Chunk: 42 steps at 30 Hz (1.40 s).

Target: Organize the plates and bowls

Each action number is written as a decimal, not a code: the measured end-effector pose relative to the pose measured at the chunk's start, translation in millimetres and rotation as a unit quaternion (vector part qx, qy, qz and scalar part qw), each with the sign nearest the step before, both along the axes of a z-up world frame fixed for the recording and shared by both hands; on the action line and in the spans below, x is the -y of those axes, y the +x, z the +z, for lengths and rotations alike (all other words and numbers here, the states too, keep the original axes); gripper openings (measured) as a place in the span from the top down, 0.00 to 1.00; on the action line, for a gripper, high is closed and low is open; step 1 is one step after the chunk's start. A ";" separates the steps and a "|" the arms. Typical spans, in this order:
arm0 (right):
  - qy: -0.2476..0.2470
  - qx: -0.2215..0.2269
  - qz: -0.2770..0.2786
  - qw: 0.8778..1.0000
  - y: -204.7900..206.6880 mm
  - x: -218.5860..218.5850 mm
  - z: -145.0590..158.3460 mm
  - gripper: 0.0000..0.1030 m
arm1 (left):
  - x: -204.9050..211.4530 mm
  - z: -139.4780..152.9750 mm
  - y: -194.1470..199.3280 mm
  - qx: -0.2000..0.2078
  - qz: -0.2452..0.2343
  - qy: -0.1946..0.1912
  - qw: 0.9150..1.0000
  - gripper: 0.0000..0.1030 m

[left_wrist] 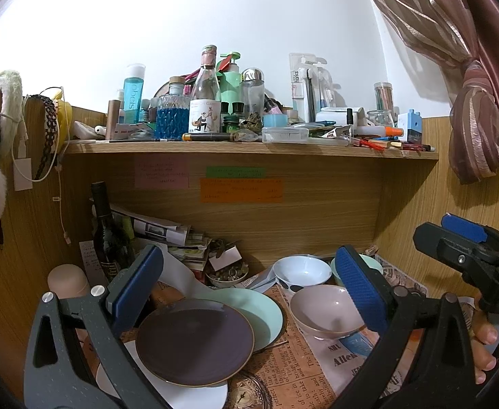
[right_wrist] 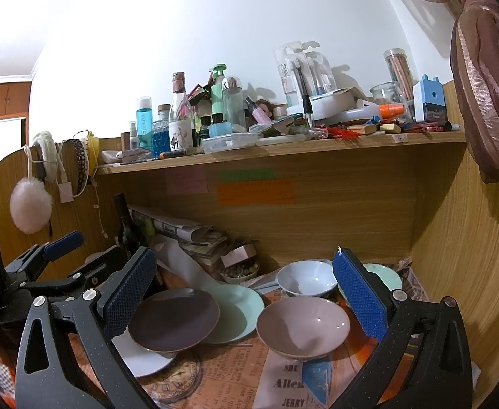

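Note:
On the newspaper-covered desk a dark purple plate [left_wrist: 195,341] [right_wrist: 174,320] lies on a white plate [left_wrist: 181,392] [right_wrist: 144,358] and overlaps a mint plate [left_wrist: 263,310] [right_wrist: 239,310]. To their right stand a pink bowl [left_wrist: 328,310] [right_wrist: 304,327], a white bowl [left_wrist: 302,271] [right_wrist: 305,279] behind it, and a mint bowl [left_wrist: 375,266] [right_wrist: 386,277] partly hidden by a finger. My left gripper [left_wrist: 249,289] hovers open above the plates, holding nothing. My right gripper [right_wrist: 246,293] is open over the pink bowl, also holding nothing.
A dark wine bottle [left_wrist: 108,235], stacked papers [right_wrist: 188,235] and a small dish of trinkets [left_wrist: 227,274] crowd the back left. The shelf [left_wrist: 249,150] above is packed with bottles and pens. Wooden panels wall in both sides. A hand [left_wrist: 484,347] grips the right tool.

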State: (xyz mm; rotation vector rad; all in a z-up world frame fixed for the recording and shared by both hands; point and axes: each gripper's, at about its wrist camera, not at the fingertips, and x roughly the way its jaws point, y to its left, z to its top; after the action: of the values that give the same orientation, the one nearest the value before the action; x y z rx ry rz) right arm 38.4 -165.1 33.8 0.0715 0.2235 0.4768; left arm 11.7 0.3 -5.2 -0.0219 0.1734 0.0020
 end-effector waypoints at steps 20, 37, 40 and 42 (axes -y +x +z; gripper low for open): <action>0.000 -0.006 0.007 1.000 3.7 -5.2 -4.0 0.00 | -4.3 -2.5 6.2 -0.006 0.001 -0.004 1.000 0.00; -0.032 -0.104 0.056 0.993 57.2 -49.5 -60.9 0.00 | -77.7 -60.7 47.1 -0.112 0.051 -0.028 0.992 0.00; -0.039 -0.131 0.058 0.989 68.6 -60.0 -75.6 0.00 | -97.1 -76.9 56.1 -0.140 0.062 -0.033 0.988 0.02; -0.049 -0.148 0.058 0.986 75.1 -68.1 -84.9 0.00 | -110.0 -88.3 63.9 -0.163 0.070 -0.035 0.984 0.05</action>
State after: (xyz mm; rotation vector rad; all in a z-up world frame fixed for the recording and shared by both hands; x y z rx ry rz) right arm 113.5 -97.1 -51.1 0.0334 0.5450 0.5697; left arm 75.6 110.4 -93.5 -0.1050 0.4995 0.1404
